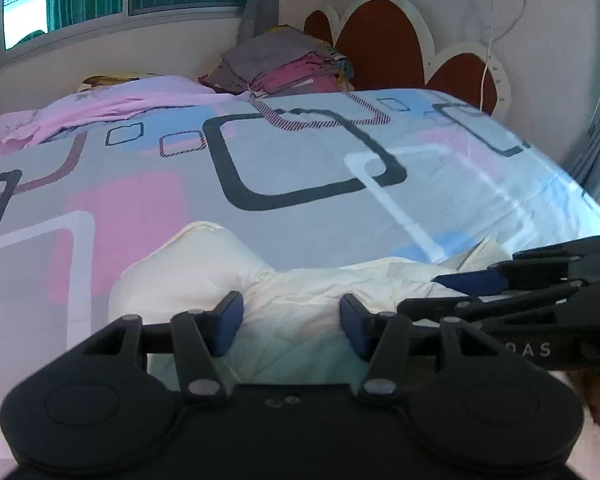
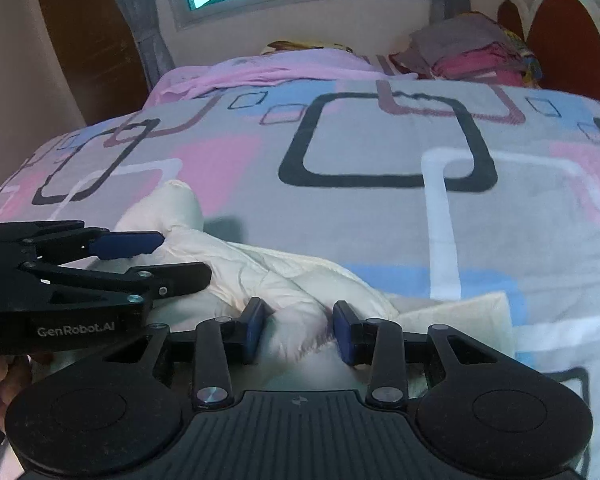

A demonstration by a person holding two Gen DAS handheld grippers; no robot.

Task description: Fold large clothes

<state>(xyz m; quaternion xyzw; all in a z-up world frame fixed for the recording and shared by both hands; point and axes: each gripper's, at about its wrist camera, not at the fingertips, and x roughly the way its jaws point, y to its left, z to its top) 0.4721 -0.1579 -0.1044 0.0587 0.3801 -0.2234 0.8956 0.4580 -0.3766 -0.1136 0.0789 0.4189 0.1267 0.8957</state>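
Bed: a bedspread (image 1: 300, 208) with square patterns is spread under both grippers.
Garment: a cream garment (image 2: 284, 280) is bunched just ahead of and between the fingers.
Right gripper (image 2: 298, 330): a fold of the garment is pinched between the pads.
Left gripper (image 1: 291, 322): fingers are held apart above the garment, nothing gripped.
Beyond the fingertips: stacked clothes (image 1: 284, 66) by the headboard (image 1: 380, 36).

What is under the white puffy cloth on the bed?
The patterned bedspread shows all around the white cloth, so the cloth lies on it. What else hides beneath it cannot be seen.
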